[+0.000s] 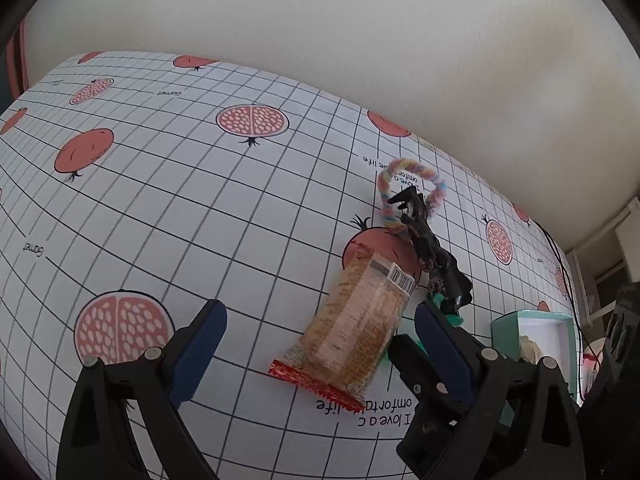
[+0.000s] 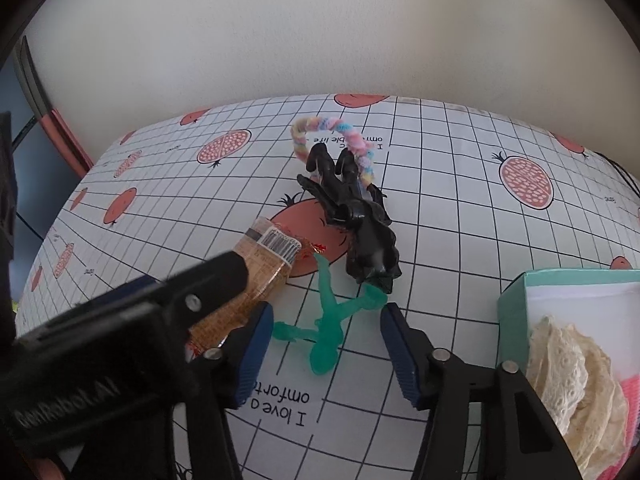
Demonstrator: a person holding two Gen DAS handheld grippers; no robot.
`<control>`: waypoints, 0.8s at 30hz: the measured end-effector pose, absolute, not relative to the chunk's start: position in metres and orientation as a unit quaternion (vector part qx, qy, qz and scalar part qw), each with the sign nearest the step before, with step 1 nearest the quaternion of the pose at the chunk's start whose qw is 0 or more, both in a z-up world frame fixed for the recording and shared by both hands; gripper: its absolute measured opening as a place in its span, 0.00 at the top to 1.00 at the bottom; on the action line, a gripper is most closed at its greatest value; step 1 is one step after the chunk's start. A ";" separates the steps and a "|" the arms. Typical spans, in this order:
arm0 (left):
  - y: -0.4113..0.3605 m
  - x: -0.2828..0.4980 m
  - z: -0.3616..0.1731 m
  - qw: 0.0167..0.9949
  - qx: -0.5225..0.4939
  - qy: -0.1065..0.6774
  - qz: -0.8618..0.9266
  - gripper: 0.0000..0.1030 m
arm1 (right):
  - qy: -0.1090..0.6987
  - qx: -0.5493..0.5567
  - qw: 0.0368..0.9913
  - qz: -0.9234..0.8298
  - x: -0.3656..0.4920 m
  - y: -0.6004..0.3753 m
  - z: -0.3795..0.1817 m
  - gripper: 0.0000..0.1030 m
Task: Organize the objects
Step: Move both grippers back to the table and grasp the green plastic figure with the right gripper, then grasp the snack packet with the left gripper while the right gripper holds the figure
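white grid tablecloth with pomegranate prints (image 1: 200, 208) under plain wall. left gripper (image 1: 320, 330) spread wide around orange wrapped cracker packet (image 1: 356, 320). right gripper (image 2: 326, 334) spread around green rubbery stick figure (image 2: 326, 320). black plastic figurine (image 2: 360, 224) lies beyond, overlapping pastel twisted loop (image 2: 332, 128). teal box (image 2: 516, 300) holds cream lace.

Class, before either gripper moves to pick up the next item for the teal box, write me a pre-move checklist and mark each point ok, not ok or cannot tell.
1. Right gripper open: ok.
2. Green figure lies between its fingers: ok.
3. Left gripper open, snack packet ahead of it: ok.
4. Teal box open with room left: ok, cream lace fills only part.
5. Black figure clear of the green one: cannot tell, they meet at one end.
6. Pastel loop free of the black figure: not ok, they overlap.
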State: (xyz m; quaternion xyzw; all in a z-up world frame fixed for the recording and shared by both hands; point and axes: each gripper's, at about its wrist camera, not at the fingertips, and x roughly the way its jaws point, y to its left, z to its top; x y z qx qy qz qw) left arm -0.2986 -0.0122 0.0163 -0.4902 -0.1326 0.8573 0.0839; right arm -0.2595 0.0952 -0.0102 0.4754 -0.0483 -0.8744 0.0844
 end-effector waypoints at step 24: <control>0.012 -0.291 0.010 0.093 -0.504 -0.107 0.852 0.51 | -0.070 0.480 0.101 -0.869 -0.240 0.106 -0.005 0.64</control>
